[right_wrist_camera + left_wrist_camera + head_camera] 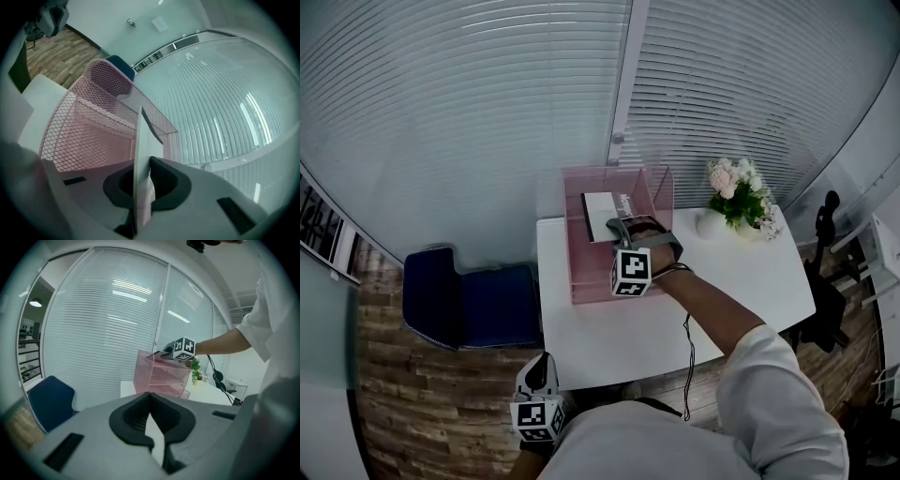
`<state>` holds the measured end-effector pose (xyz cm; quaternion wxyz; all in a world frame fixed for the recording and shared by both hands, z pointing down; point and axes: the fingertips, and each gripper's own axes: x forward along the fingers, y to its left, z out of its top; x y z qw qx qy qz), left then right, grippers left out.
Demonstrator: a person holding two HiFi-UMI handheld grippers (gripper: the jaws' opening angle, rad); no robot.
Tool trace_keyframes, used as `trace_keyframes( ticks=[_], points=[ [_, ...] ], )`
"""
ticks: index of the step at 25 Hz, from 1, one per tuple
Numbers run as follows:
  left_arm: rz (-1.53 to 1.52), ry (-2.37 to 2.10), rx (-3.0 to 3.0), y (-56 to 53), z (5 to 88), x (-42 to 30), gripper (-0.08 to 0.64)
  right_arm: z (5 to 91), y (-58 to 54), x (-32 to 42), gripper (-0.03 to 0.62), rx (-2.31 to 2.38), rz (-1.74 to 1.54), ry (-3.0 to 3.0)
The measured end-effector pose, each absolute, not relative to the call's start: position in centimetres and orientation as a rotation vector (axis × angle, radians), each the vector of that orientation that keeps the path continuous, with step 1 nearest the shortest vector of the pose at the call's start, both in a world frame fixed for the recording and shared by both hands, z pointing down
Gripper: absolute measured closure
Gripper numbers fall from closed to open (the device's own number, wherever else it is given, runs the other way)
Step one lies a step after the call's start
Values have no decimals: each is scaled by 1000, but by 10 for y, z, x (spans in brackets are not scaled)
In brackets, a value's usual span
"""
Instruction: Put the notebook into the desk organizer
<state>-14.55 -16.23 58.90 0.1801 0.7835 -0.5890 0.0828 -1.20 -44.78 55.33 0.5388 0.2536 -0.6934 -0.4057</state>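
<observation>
One thin white notebook (142, 150), dark-banded edge

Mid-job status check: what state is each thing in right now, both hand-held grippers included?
right hand-held gripper: shut on the notebook
left hand-held gripper: shut, empty, low beside the table
notebook: gripped at one edge, over the desk organizer top tray, not released
desk organizer: upright on the table
flower vase: upright on the table
</observation>
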Motion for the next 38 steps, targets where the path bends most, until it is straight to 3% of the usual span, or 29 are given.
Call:
trace_keyframes(
  ticks=[9,22,26,38],
  points=[
    [223,-1663,2205,-166,590,-147,552,581,-440,-11,504,415,-888,-1612],
    [227,-1644,2205,-163,595,-144,552,574,-419,-8,343,67,-449,-1731],
    [230,-1644,2189,-160,599,-147,551,572,-407,-3,266,-18,-320,-1748],
    [231,-1628,2198,-161,600,-142,552,563,-408,-8,262,30,-253,-1843]
  ],
)
